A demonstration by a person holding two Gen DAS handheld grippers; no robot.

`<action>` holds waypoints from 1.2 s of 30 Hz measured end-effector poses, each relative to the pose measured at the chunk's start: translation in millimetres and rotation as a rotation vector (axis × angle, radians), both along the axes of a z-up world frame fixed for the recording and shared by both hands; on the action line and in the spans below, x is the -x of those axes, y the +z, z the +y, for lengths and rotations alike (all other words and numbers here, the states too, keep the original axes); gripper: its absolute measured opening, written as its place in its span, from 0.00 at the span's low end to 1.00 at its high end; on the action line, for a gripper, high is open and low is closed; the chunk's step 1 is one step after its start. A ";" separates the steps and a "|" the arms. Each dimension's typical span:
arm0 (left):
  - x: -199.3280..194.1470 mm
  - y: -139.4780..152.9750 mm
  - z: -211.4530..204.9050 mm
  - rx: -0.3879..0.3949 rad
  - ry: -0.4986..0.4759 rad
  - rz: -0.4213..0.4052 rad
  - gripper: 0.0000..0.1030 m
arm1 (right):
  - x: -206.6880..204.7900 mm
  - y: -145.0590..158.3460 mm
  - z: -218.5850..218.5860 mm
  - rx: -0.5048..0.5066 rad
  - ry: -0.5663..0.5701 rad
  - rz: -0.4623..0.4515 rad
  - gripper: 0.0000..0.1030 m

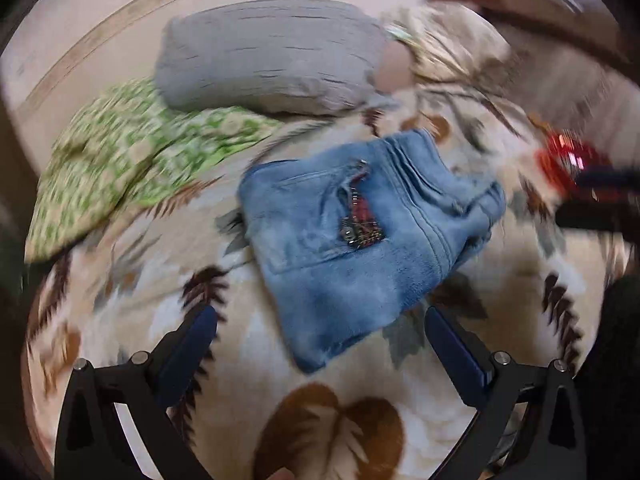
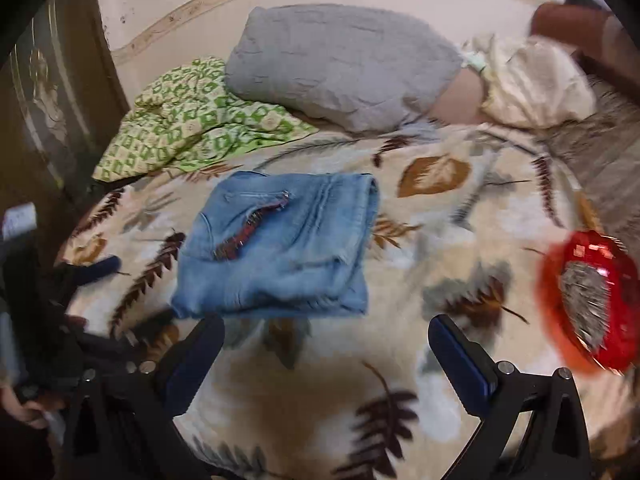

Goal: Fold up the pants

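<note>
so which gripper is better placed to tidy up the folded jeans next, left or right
Left, marginally. The left gripper is open with the folded jeans reaching down between its fingers. The right gripper, also open, sits just short of the jeans' near edge, offset to their right.

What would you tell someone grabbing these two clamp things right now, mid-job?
Left gripper: open, empty, just short of the jeans.
Right gripper: open, empty, also short of them.
The jeans lie folded into a compact bundle on the leaf-print blanket, in front of the grey pillow; a red hairbrush lies to their right.
Done: the folding looks complete.
Left: perhaps neaten the uneven right edge.
</note>
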State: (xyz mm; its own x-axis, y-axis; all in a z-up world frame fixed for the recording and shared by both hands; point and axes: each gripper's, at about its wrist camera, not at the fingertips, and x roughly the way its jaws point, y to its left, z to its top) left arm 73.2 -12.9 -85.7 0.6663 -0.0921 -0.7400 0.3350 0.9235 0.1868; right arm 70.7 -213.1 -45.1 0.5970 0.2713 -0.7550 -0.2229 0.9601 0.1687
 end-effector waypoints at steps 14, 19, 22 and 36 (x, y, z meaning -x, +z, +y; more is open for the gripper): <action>-19.9 -30.7 -24.3 -0.254 -0.245 0.141 0.13 | -73.3 -64.0 0.5 -0.144 0.143 0.202 0.29; -29.2 -50.1 -13.3 -0.229 -0.220 0.205 0.13 | -78.9 -78.6 -4.4 -0.116 0.161 0.224 0.29; -28.8 -49.5 -13.5 -0.214 -0.201 0.200 0.13 | -80.4 -88.7 -5.5 -0.114 0.155 0.215 0.29; -19.4 -42.7 32.0 0.195 0.212 0.236 0.85 | -51.3 -72.3 -3.9 0.267 0.348 0.033 0.70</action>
State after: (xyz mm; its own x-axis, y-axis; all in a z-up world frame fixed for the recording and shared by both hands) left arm 92.7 19.1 -128.4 0.4989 -0.1245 -0.8577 0.1457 0.9876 -0.0586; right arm 122.0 -217.0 -117.3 0.4787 0.2445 -0.8432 -0.5395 0.8396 -0.0629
